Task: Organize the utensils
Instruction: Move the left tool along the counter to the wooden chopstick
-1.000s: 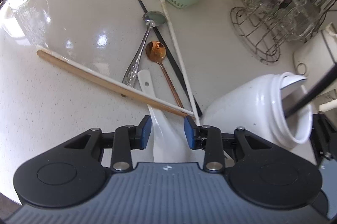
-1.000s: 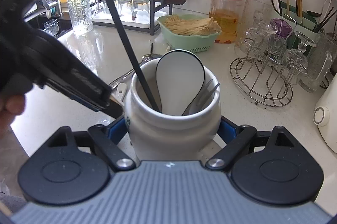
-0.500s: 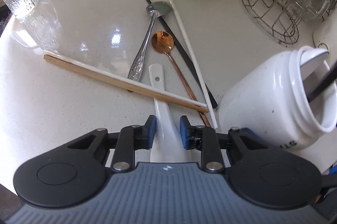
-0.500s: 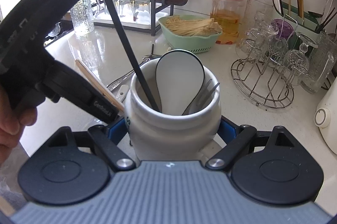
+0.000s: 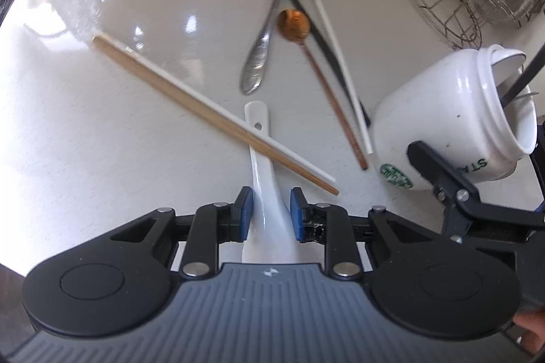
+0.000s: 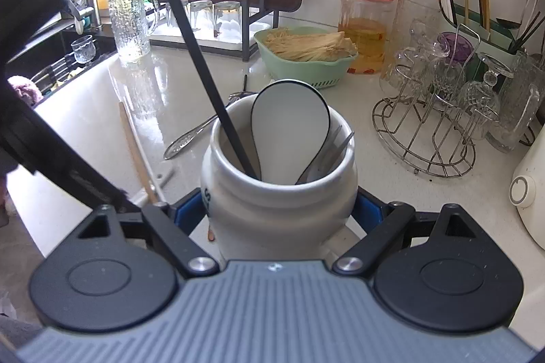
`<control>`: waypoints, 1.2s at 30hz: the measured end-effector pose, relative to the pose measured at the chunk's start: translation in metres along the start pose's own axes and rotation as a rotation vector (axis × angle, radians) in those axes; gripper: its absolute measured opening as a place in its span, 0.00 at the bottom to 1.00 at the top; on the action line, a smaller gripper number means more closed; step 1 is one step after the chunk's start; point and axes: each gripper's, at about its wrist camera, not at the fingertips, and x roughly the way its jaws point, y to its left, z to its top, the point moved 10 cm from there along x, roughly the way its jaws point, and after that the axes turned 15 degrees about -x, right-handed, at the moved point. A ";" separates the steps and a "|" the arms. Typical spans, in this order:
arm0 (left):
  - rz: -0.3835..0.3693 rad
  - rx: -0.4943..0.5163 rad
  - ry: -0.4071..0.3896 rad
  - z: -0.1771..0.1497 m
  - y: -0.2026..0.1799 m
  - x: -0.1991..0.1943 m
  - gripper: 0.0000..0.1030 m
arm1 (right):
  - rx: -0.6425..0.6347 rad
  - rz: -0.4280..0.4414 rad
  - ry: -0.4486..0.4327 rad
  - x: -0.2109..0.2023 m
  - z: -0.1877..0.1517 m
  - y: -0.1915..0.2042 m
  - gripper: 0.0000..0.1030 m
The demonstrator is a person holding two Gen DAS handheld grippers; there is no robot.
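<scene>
- Left gripper [image 5: 269, 209] is closing narrow jaws around the white spoon [image 5: 264, 165].
- Right gripper [image 6: 279, 213] is holding the jar [image 6: 277, 202], jaws wide.
- Next: lifting the spoon from under the chopsticks [image 5: 204, 107].

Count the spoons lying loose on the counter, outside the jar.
3: white ceramic spoon between the left tool's pads, silver spoon beyond it, copper spoon beside that. None appear hidden.

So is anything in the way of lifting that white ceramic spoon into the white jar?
Yes. A wooden chopstick and a white chopstick lie across the white ceramic spoon, just beyond the left gripper. Past them, the way to the white jar looks clear.
</scene>
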 end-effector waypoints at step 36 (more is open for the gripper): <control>-0.042 -0.271 -0.053 0.020 0.112 -0.033 0.38 | 0.010 -0.029 0.009 0.015 0.010 -0.005 0.89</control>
